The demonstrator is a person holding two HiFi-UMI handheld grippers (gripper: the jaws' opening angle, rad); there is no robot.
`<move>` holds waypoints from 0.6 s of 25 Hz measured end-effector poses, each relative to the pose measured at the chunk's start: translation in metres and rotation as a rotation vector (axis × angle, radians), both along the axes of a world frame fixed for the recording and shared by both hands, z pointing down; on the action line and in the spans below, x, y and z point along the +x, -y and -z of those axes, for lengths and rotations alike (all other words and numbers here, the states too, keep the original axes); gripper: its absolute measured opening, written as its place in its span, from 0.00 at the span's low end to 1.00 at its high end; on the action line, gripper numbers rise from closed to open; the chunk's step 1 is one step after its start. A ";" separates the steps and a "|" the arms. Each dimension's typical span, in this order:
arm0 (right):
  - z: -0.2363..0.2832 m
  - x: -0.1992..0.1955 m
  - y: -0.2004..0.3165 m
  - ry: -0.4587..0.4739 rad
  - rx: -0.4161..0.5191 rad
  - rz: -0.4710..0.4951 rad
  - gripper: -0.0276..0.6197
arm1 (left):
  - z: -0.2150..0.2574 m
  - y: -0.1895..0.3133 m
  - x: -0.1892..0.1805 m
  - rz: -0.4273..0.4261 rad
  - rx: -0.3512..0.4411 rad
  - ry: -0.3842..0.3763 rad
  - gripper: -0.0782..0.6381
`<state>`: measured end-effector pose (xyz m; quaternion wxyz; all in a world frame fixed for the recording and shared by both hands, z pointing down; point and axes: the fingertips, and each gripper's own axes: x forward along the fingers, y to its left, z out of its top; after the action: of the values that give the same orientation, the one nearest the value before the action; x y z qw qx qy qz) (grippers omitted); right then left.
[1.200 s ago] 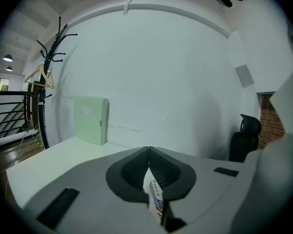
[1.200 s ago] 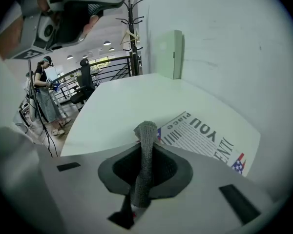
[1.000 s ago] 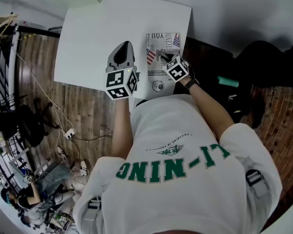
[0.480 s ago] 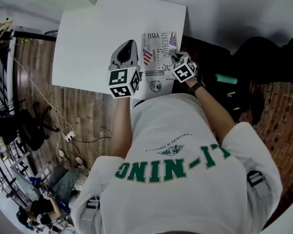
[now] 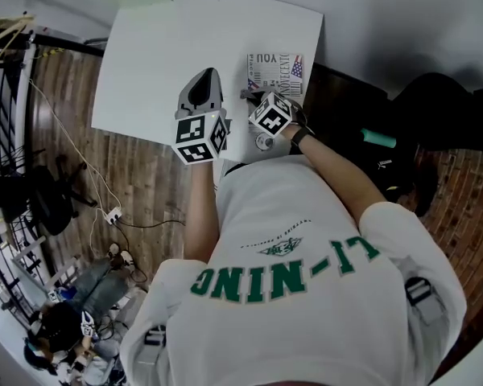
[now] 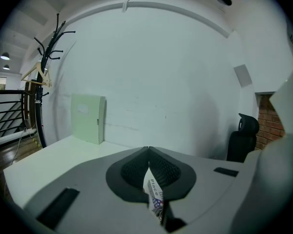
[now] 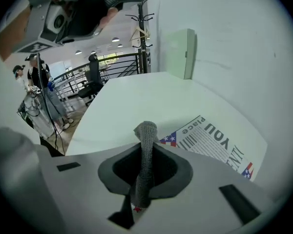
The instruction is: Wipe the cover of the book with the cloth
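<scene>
The book (image 5: 280, 67), its cover printed like a newspaper with flags, lies flat at the right side of the white table (image 5: 169, 55). My right gripper (image 5: 256, 96) hangs over the cover's near-left part, shut on a grey knitted cloth (image 7: 146, 150) that stands up between its jaws. In the right gripper view the book (image 7: 219, 140) stretches away to the right of the cloth. My left gripper (image 5: 208, 77) is just left of the book with its jaws closed together. A thin strip of printed cover (image 6: 155, 199) shows in the slit behind its tips (image 6: 148, 150).
A small round metal object (image 5: 263, 141) sits on the table by the book's near end. A pale green box (image 6: 88, 118) stands at the far edge against the wall. A black chair (image 6: 241, 138) and dark bags (image 5: 443, 103) are to the right. People stand far left (image 7: 36, 82).
My right gripper has carried the cloth from the book's right edge leftward across the cover. The left gripper has stayed where it was.
</scene>
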<state>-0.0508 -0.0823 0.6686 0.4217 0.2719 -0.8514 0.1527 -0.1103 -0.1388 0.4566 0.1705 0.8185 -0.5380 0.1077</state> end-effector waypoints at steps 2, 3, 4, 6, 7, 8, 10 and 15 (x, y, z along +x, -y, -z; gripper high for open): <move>-0.003 0.002 -0.002 0.003 0.002 0.004 0.11 | -0.002 -0.001 -0.002 0.003 -0.003 0.000 0.13; -0.003 0.006 -0.003 -0.001 0.002 0.001 0.11 | -0.002 -0.001 -0.001 0.001 -0.004 0.000 0.13; -0.003 0.013 -0.004 -0.013 0.002 -0.005 0.11 | -0.003 -0.001 0.000 -0.002 -0.005 0.000 0.13; -0.003 0.032 -0.007 -0.039 0.006 -0.032 0.11 | -0.004 0.001 0.003 -0.010 -0.007 -0.001 0.13; -0.003 0.045 -0.009 -0.046 0.007 -0.054 0.11 | -0.004 0.002 0.005 -0.014 -0.007 -0.003 0.13; -0.003 0.058 -0.010 -0.050 0.005 -0.079 0.11 | -0.004 0.003 0.008 -0.019 -0.008 -0.004 0.13; -0.004 0.086 -0.014 -0.061 -0.003 -0.133 0.11 | -0.004 0.006 0.014 -0.033 -0.009 -0.007 0.13; -0.002 0.142 -0.024 -0.089 -0.015 -0.249 0.11 | -0.006 0.011 0.033 -0.080 -0.010 -0.012 0.13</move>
<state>0.0913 -0.0581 0.6702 0.4389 0.3788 -0.7904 0.1979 -0.0770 -0.1502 0.4630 0.1734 0.8391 -0.5031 0.1124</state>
